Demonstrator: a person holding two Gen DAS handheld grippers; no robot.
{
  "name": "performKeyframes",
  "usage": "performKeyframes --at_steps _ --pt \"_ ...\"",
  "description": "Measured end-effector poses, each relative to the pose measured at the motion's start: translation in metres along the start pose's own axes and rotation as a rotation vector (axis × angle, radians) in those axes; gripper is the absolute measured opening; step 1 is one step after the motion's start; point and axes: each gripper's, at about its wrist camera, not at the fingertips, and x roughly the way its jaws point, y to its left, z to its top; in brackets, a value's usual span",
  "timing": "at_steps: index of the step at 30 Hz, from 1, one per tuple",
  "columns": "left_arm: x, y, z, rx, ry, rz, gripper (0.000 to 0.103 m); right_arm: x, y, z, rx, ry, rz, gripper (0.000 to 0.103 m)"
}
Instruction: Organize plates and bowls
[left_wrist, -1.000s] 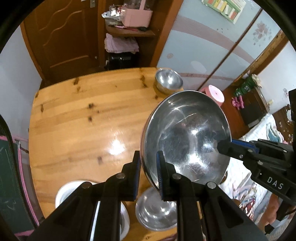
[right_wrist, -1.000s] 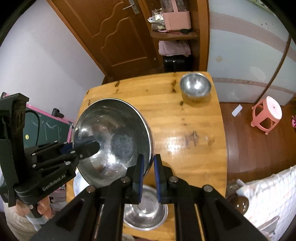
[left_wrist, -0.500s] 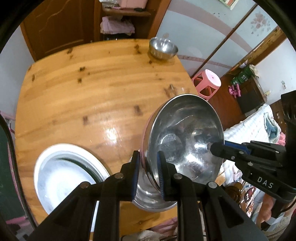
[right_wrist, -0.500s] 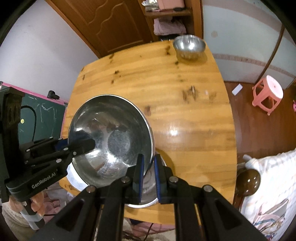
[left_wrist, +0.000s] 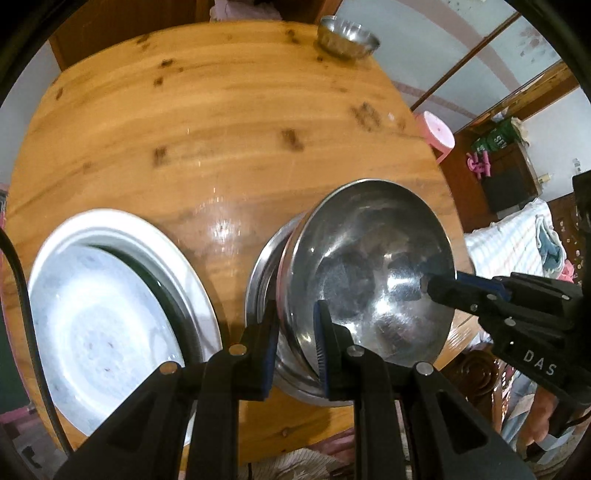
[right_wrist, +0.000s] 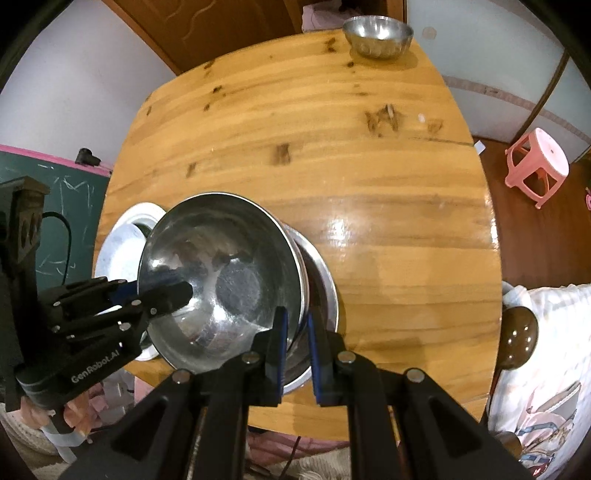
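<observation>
Both grippers hold one large steel bowl (left_wrist: 369, 266) by opposite sides of its rim. My left gripper (left_wrist: 295, 343) is shut on the rim's near side in the left wrist view. My right gripper (right_wrist: 295, 332) is shut on the rim in the right wrist view, where the left gripper (right_wrist: 173, 288) shows across the bowl (right_wrist: 221, 266). The bowl hangs tilted, low inside a second steel bowl (left_wrist: 258, 273) that stands on the wooden table (left_wrist: 221, 129) near its front edge. Whether the two bowls touch I cannot tell.
A white plate (left_wrist: 92, 314) lies just left of the bowls. At the table's far edge stands a small steel bowl (right_wrist: 376, 37). Beyond the table's right side are a pink stool (right_wrist: 537, 162) and a bed; a green chalkboard (right_wrist: 55, 192) stands on the left.
Both grippers have come down with the large bowl, from high above the table to just inside the second steel bowl. The white plate has come into fuller view.
</observation>
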Motion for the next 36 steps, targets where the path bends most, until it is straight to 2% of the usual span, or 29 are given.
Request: performKeyframes --at_steps 11,17,24,28,32,34,36 --pt "0.023 -0.002 -0.007 0.028 0.060 0.014 0.016 0.020 -0.002 -0.005 -0.007 0.040 -0.025 0.011" --pt "0.025 -0.006 -0.006 0.048 0.071 0.024 0.020 0.019 -0.001 -0.005 -0.021 0.036 -0.036 0.011" --pt "0.024 -0.014 -0.009 0.096 0.076 0.046 0.031 0.019 0.003 -0.007 -0.040 0.053 -0.056 0.011" --pt "0.018 -0.022 -0.008 0.140 0.044 0.086 0.035 0.013 0.001 -0.006 -0.035 0.041 -0.060 0.011" --pt "0.010 -0.025 -0.006 0.151 0.023 0.092 0.039 0.006 0.001 -0.005 -0.038 0.027 -0.069 0.011" --pt "0.006 -0.024 -0.005 0.152 0.016 0.096 0.048 0.004 0.002 -0.005 -0.046 0.018 -0.080 0.011" --pt "0.002 -0.022 -0.005 0.152 0.007 0.104 0.053 0.003 0.003 -0.006 -0.052 0.017 -0.084 0.011"
